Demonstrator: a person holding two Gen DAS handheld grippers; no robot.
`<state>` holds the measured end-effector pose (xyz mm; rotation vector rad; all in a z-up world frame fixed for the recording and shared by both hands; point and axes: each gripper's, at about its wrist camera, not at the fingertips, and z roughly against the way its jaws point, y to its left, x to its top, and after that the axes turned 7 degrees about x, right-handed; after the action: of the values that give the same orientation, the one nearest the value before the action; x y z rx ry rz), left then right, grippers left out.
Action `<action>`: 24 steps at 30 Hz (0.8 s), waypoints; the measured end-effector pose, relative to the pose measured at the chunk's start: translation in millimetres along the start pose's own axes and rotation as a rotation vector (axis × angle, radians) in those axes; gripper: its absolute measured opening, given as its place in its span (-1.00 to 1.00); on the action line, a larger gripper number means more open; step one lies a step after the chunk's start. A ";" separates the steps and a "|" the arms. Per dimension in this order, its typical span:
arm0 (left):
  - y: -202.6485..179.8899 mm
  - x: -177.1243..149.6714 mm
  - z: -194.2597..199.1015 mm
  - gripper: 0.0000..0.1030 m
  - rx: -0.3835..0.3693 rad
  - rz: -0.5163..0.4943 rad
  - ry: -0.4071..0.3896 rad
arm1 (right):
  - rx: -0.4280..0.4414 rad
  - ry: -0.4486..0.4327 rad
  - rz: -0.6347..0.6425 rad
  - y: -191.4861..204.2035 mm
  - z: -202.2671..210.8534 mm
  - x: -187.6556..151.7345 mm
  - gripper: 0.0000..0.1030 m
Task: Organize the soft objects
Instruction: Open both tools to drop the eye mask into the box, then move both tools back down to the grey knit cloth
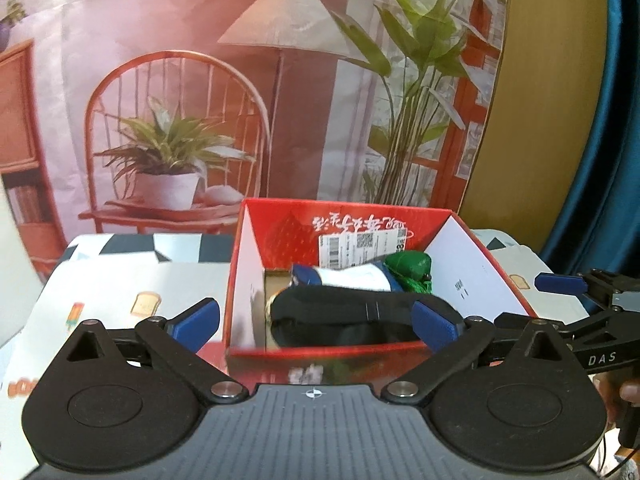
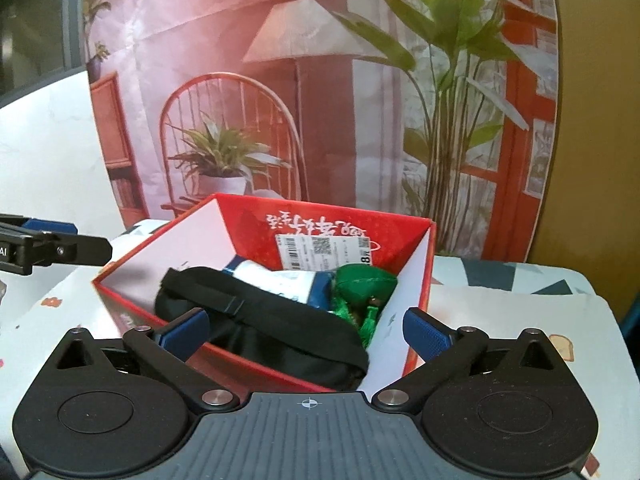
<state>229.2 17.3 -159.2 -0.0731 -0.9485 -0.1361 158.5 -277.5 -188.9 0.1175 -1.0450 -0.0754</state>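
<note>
Backdrop (image 1: 168,92): a printed scene of a lamp, a cane chair and potted plants hangs behind the table in both wrist views.
Table cover (image 1: 120,280): a pale cloth with small toast and ice-lolly prints lies under everything; a dark and light geometric band runs along its far edge.
Red box (image 1: 344,210): an open cardboard box, red outside with white side walls inside, stands on the cloth just ahead of both grippers; its far inner wall carries white script and a white barcode label (image 2: 320,250).
Black soft pouch (image 1: 352,316): the largest item in the box, it lies lengthwise along the near side, slumped against the near wall, with a strap or seam across its top.
White and blue roll (image 1: 352,278): it lies behind the pouch, touching it, nearer the far wall.
Green fabric piece (image 2: 366,284): it sits in the right far corner of the box, beside the end of the roll, with a shiny green tassel hanging below it.
Left gripper (image 1: 316,322): its blue-padded jaws stand wide apart, with nothing clamped; the near edge of the box and the pouch show between them.
Right gripper (image 2: 308,332): its jaws are likewise spread wide and grip nothing; the box's near corner shows in the gap.
Person's fingers (image 1: 630,394): just visible at the right edge of the left wrist view, on the other gripper's handle.
</note>
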 end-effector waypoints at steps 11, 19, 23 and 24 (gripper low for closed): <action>21.7 -56.0 28.4 1.00 0.045 0.073 0.062 | 0.015 -0.041 -0.012 24.0 23.3 -35.2 0.99; 30.0 -91.9 30.6 1.00 0.060 0.115 0.132 | 0.015 0.001 -0.025 32.9 23.7 -68.0 0.99; 32.4 -111.0 27.6 1.00 0.065 0.137 0.181 | 0.000 0.035 -0.027 32.0 20.8 -85.3 0.99; 33.2 -115.5 25.9 1.00 0.065 0.144 0.197 | -0.004 0.044 -0.028 31.7 19.8 -89.4 0.99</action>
<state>146.9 63.0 -238.1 -0.0662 -0.7478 0.0208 96.9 -236.7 -251.6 0.1294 -0.9992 -0.0998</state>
